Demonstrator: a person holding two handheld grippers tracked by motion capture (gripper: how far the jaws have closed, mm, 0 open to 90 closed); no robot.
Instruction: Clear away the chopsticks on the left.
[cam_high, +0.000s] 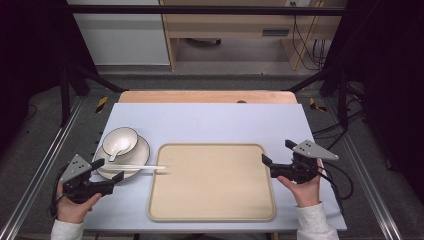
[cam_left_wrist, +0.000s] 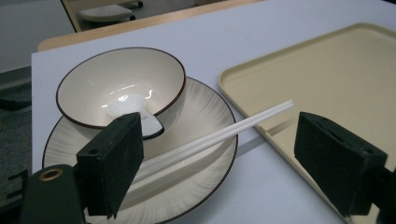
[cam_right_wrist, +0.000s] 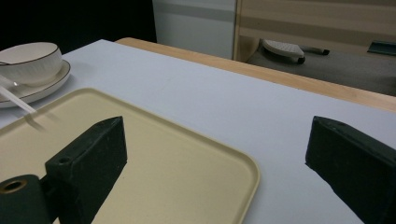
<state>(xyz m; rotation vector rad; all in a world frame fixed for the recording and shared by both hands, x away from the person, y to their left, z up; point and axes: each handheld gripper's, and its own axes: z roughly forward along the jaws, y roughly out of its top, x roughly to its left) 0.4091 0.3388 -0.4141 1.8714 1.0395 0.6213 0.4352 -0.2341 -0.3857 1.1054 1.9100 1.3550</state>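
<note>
A cream bowl with a dark rim stands on a cream plate at the table's left, with a white spoon in it. A pair of white chopsticks lies from the plate onto the beige tray. My left gripper is open just in front of the plate, level with the chopsticks' near end. In the left gripper view the chopsticks run between the parted jaws, past the bowl. My right gripper is open at the tray's right edge, with nothing held.
The tray fills the table's middle front. A pale blue table top stretches bare behind it, with a wooden edge at the back. Metal rails run along both sides of the table.
</note>
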